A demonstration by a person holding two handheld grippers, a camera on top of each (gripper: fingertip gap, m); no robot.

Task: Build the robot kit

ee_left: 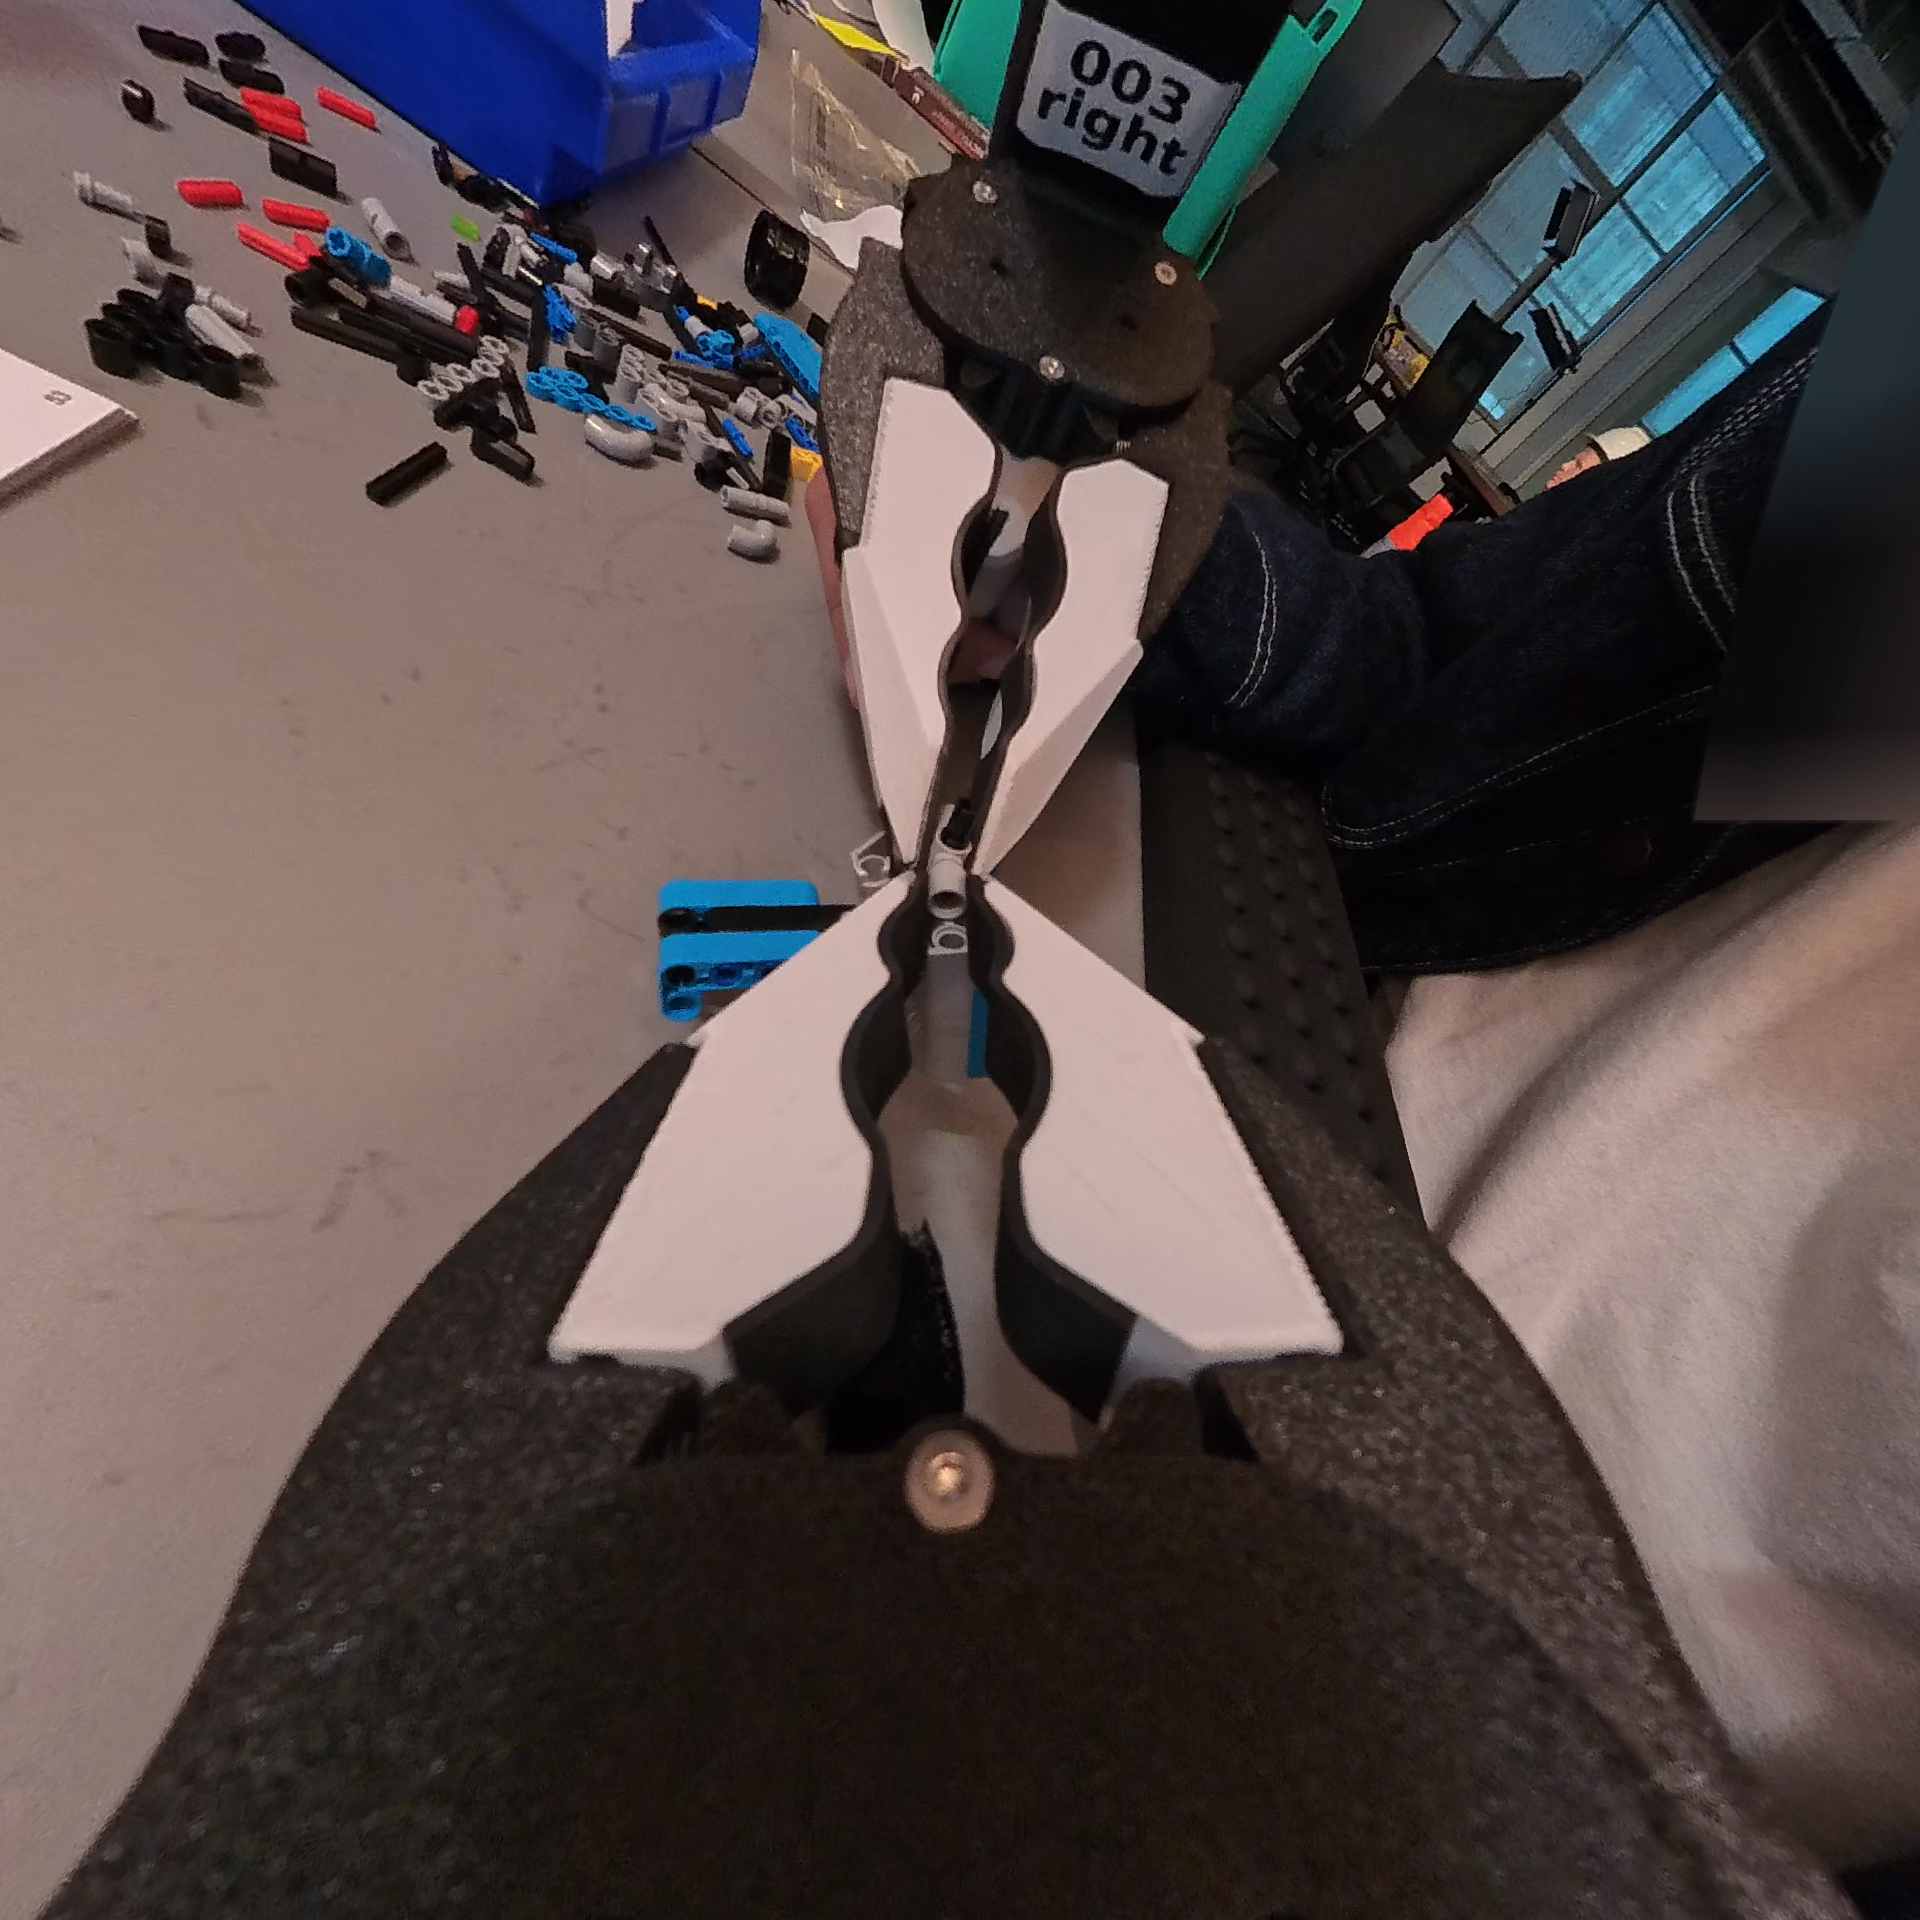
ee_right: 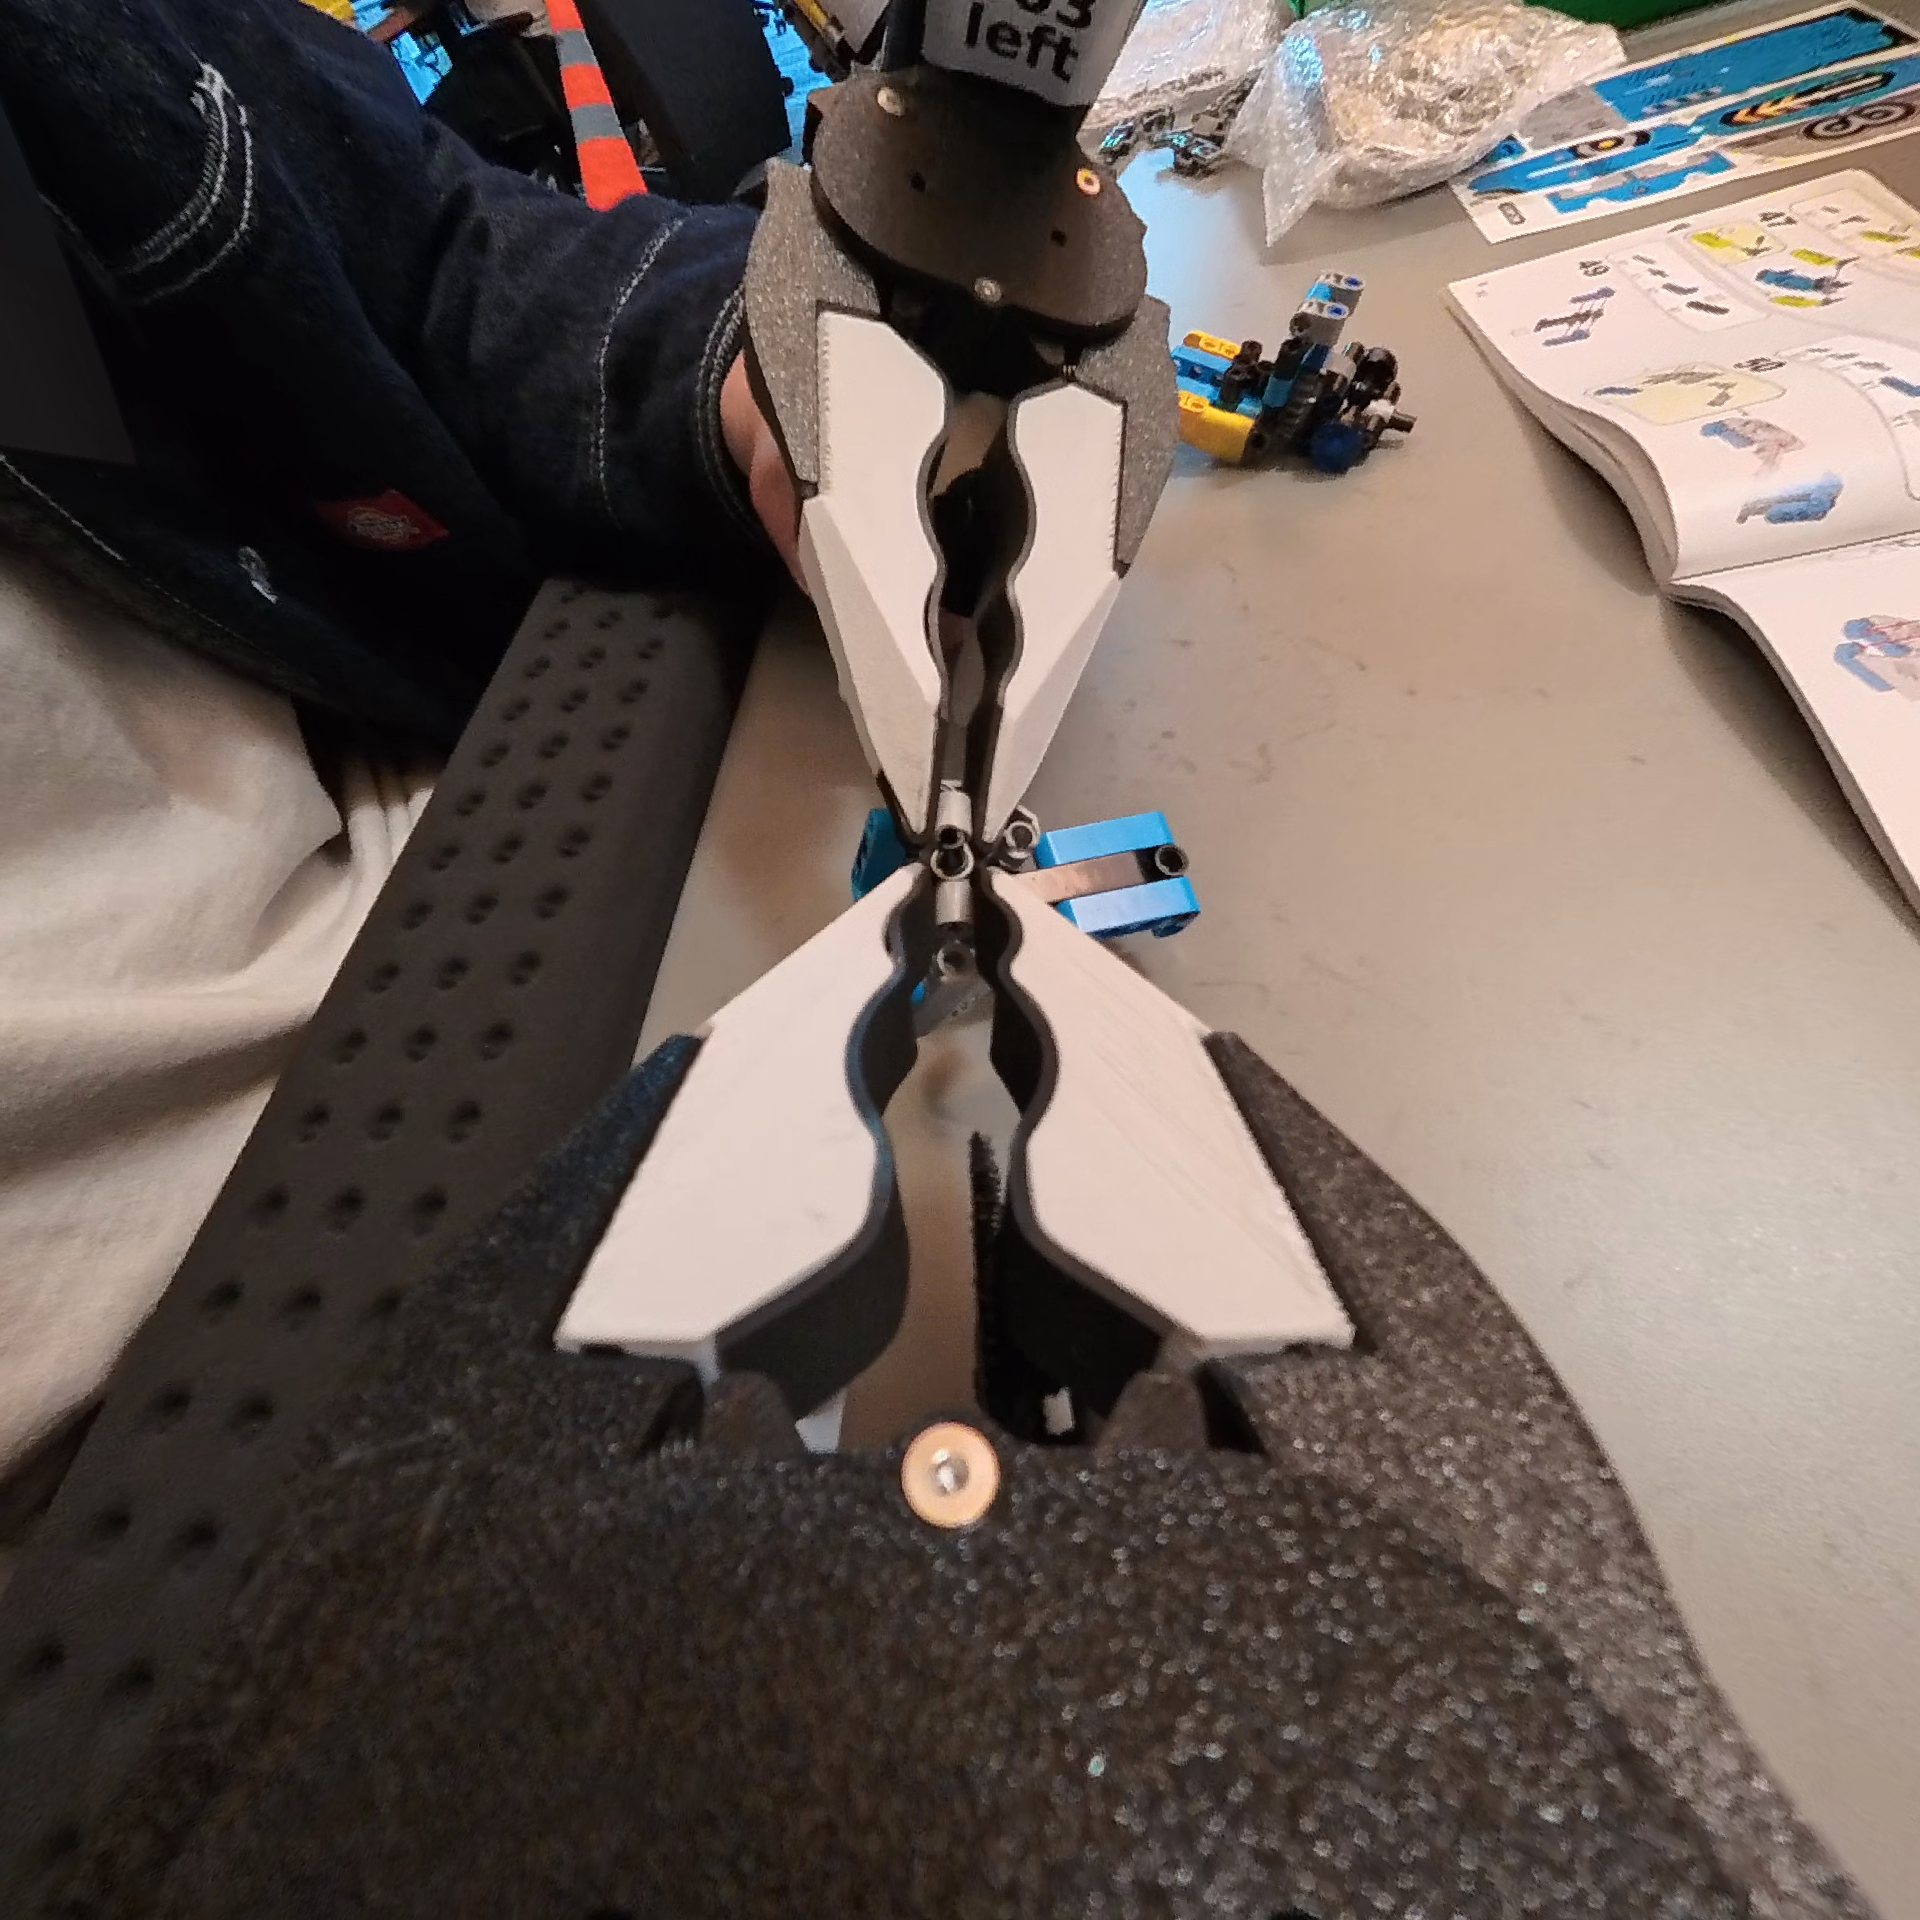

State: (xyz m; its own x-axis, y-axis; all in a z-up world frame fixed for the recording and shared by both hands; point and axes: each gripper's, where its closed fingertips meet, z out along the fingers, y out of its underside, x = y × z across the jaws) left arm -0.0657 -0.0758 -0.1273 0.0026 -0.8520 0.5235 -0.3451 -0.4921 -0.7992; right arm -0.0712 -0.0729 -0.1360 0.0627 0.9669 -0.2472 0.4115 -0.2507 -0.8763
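My left gripper and right gripper met tip to tip above the table, both clamped on one small grey connector. It looked light, rigid and slick, so I judged its ends the best hold.

Soft, even indoor light fills both views, with bluish daylight from the windows far behind. Shadows on the grey worktop are faint and diffuse. Wide-angle distortion bends lines strongly toward the edges. The near black foam at the bottom is blurred; the mid-distance is sharp.
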